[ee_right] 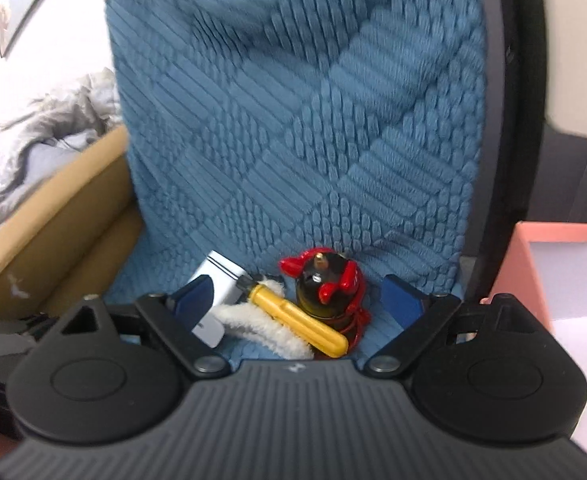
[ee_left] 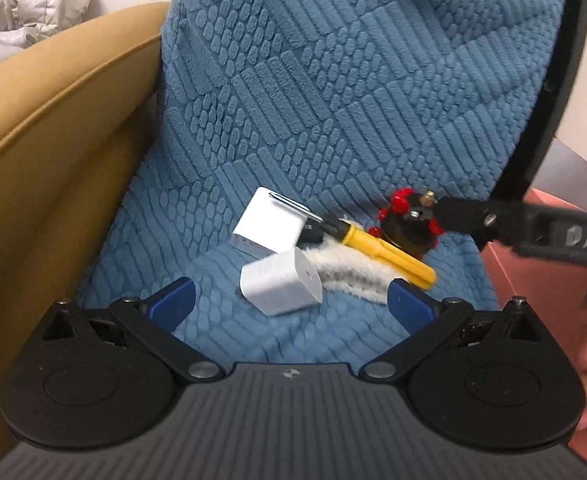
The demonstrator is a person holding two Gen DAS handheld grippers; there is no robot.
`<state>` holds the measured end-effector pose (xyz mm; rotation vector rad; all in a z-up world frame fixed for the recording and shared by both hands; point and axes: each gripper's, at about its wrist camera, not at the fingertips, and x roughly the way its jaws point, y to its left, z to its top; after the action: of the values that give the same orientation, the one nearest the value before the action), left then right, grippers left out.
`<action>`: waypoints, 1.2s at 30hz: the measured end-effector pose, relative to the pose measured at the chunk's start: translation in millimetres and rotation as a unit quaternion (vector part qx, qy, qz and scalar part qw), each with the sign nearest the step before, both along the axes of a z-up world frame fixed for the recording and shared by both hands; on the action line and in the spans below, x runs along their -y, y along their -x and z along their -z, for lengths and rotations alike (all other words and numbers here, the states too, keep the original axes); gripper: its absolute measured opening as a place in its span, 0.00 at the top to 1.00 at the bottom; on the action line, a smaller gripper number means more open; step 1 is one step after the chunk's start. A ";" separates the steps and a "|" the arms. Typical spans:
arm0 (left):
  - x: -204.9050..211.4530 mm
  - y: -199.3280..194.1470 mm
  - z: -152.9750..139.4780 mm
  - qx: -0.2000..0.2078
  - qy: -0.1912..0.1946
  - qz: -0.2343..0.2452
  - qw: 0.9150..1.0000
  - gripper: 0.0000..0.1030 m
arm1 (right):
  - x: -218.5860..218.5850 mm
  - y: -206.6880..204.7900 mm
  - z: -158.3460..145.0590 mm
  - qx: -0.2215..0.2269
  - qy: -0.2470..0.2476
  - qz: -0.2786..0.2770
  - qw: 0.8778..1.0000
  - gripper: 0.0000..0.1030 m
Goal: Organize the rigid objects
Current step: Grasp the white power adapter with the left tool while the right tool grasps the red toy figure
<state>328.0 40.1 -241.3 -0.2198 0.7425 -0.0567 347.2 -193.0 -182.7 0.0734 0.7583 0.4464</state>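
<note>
Left claw (ee_left: 289, 300): jaws stood wide apart, nothing between them, held low over the chair seat just before the nearer white charger (ee_left: 280, 286).

Right claw (ee_right: 293, 300): jaws likewise spread wide and empty, with the black bottle (ee_right: 325, 294) and the screwdriver (ee_right: 299, 326) lying in the gap ahead of them. In the left wrist view it reached in from the right, its tip close to the bottle; contact could not be told.

Blue cover (ee_left: 333, 100): quilted fabric draped over the seat and back of the chair, carrying all items.

Chargers: two white cubes, the nearer one tilted, the farther charger (ee_left: 269, 222) just behind and touching it.

Screwdriver: yellow handle, metal shaft, laid diagonally with its tip over the farther charger and its handle across the fleece strip (ee_left: 349, 274).

Fleece strip: cream, curved, lying beside the nearer charger.

Bottle: black, round, with red trim and a brass top, at the seat's rear, just beside the screwdriver handle.

Pink box (ee_right: 565, 264): open, to the right of the chair.

Tan armrest (ee_left: 53, 152): left of the cover.
</note>
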 end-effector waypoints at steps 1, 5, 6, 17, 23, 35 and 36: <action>-0.7 -4.9 2.6 -0.005 0.001 -0.001 1.000 0.00 | -1.5 -4.7 5.6 -0.001 0.002 0.001 1.000 0.11; -3.9 -17.7 11.1 -0.019 0.007 -0.006 1.000 0.04 | -7.2 -21.8 24.8 -0.016 0.000 -0.002 1.000 0.11; -4.7 -20.0 13.6 -0.024 0.010 -0.007 1.000 0.05 | -7.8 -25.9 28.8 -0.020 -0.004 -0.004 1.000 0.11; -12.6 -52.1 29.8 -0.054 0.026 -0.010 0.998 0.18 | -18.0 -49.3 48.5 -0.036 -0.007 0.006 0.999 0.21; -8.1 -60.4 37.5 -0.066 0.022 -0.012 0.997 0.31 | -16.1 -56.3 54.6 -0.045 -0.005 0.015 0.999 0.32; -14.2 -48.7 23.5 -0.059 0.036 -0.011 0.998 0.33 | -8.8 -47.8 38.4 -0.043 0.008 0.028 0.999 0.41; -14.5 -46.2 22.2 -0.057 0.038 -0.013 0.998 0.33 | -6.2 -45.1 35.6 -0.043 0.007 0.032 0.999 0.41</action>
<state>374.3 54.6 -263.5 -0.3060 0.8513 -0.0482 392.4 -186.8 -218.4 0.1030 0.8414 0.3792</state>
